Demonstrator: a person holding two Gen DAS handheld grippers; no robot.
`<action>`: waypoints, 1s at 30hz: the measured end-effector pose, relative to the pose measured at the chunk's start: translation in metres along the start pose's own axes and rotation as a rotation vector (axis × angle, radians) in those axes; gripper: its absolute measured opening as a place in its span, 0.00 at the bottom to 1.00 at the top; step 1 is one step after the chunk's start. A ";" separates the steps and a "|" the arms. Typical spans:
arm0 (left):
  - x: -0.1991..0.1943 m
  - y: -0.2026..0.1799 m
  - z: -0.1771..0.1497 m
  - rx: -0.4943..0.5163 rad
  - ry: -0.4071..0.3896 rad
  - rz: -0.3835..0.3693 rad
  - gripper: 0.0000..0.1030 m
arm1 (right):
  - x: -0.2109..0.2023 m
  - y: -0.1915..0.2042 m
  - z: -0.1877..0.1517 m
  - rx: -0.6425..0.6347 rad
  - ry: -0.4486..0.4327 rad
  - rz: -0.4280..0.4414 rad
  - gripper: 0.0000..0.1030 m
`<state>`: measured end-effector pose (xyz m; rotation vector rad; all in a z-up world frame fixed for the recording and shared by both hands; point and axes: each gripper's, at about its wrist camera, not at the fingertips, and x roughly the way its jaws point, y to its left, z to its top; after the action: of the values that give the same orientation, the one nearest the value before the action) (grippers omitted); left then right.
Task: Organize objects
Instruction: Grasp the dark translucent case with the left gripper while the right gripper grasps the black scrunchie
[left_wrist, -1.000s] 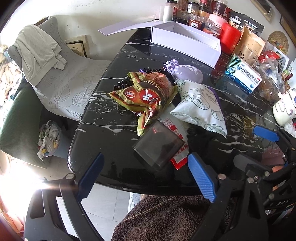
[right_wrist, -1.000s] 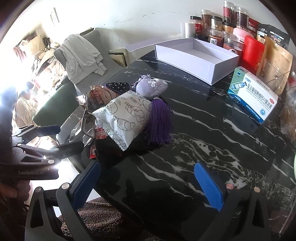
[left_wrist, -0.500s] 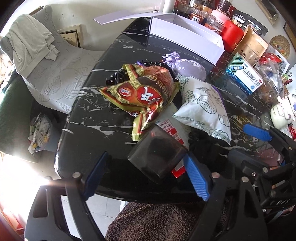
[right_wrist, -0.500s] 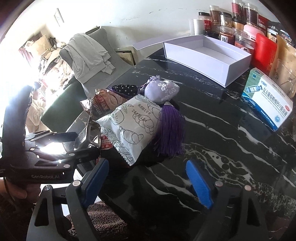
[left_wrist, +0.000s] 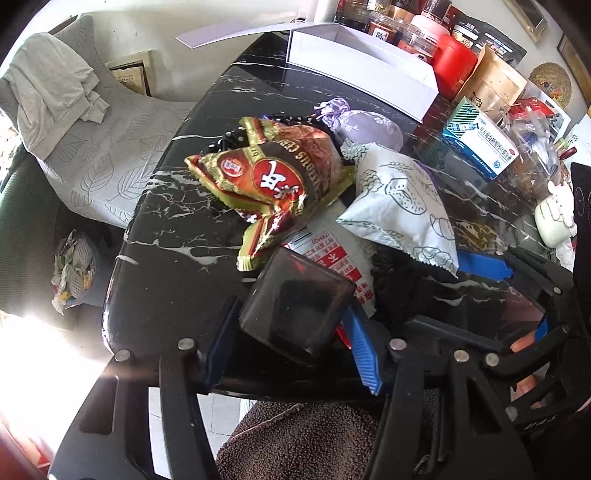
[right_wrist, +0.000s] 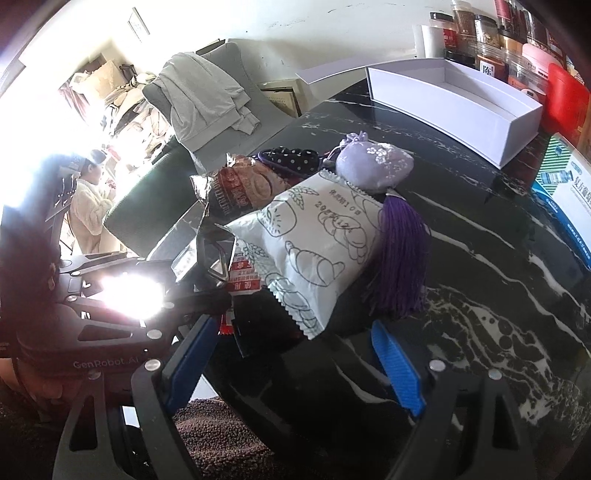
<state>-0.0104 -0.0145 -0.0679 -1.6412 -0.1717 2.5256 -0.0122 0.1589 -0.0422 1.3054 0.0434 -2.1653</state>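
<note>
We have the left gripper (left_wrist: 290, 338) closing around the dark square box (left_wrist: 297, 304), which lies between its jaws at the table's near edge, just before the red-and-gold snack bag (left_wrist: 275, 177). Our right gripper (right_wrist: 295, 363) hangs unclenched and empty, farther from the box, the white pastry packet (right_wrist: 312, 245) just ahead of it.

Black white-veined table (left_wrist: 177, 236)

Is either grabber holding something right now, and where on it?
The left hand-held gripper is closing around the dark see-through box, one finger on each side wall; contact isn't clear. The right hand-held gripper holds nothing.
</note>
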 end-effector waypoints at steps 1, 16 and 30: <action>0.000 0.002 0.000 -0.002 0.000 0.005 0.54 | 0.001 0.002 0.001 -0.012 -0.006 -0.004 0.84; -0.001 0.005 -0.003 0.020 -0.004 0.038 0.53 | 0.009 0.008 -0.005 -0.109 -0.032 -0.062 0.62; 0.002 -0.010 -0.004 0.033 0.002 0.060 0.55 | -0.014 -0.013 -0.029 -0.112 0.004 -0.114 0.33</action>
<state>-0.0076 -0.0041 -0.0697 -1.6610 -0.0816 2.5564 0.0082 0.1858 -0.0492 1.2708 0.2427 -2.2216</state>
